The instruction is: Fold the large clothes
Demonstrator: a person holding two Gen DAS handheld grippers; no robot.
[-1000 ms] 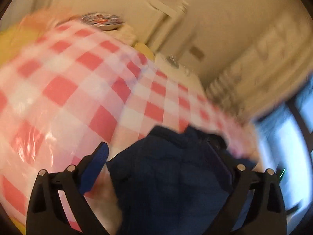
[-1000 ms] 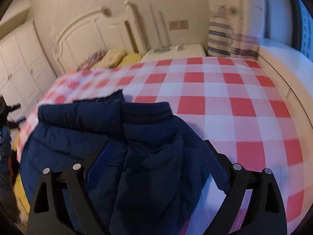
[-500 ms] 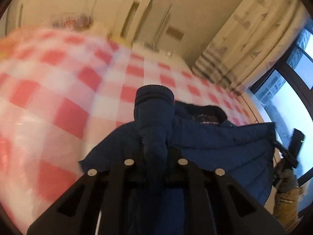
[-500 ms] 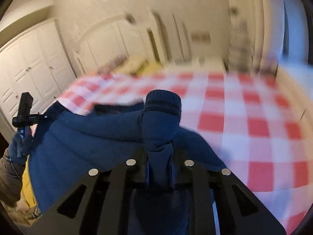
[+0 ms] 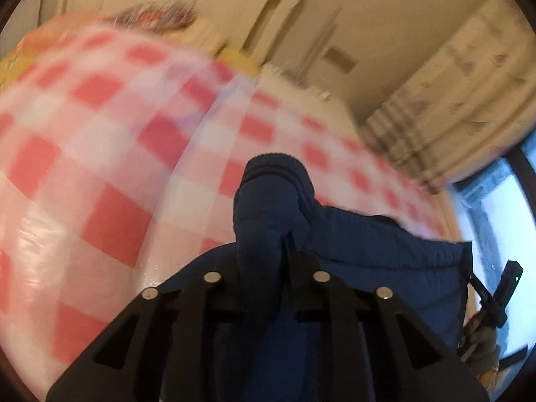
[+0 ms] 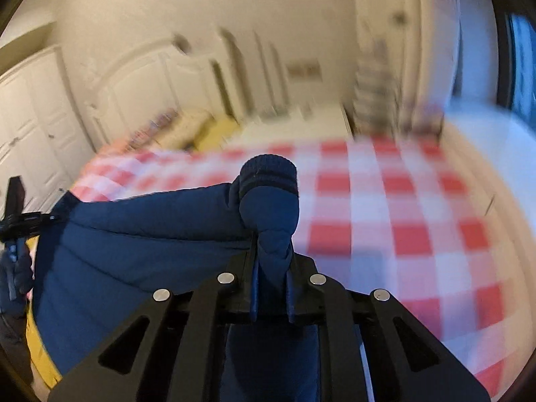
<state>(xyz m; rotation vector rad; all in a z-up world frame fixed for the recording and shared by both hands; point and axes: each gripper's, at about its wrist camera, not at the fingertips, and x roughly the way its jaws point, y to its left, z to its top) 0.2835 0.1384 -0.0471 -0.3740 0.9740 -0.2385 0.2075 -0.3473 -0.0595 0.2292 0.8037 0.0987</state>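
A dark blue padded jacket (image 5: 385, 251) lies on a bed with a red-and-white checked cover (image 5: 100, 167). My left gripper (image 5: 264, 244) pinches one sleeve near its ribbed cuff (image 5: 274, 174), which sticks up past the fingertips. Its jaws are opening, with the sleeve still pressed between the pads. My right gripper (image 6: 271, 244) is shut on the other sleeve, whose cuff (image 6: 268, 174) stands above the fingers. The jacket body (image 6: 134, 234) hangs to the left of it over the checked cover (image 6: 402, 217). Both views are blurred by motion.
A white headboard (image 6: 140, 80) and pillows (image 6: 201, 127) stand at the bed's far end, with a white wardrobe (image 6: 30, 117) on the left. A curtain (image 5: 452, 107) and window (image 5: 502, 207) are on the right. A person's hand (image 5: 479, 345) holds the other device.
A second ago both grippers stood open over the jacket. Each then shut on a sleeve near its cuff. Both have kept hold since, and both views have swung across the bed.
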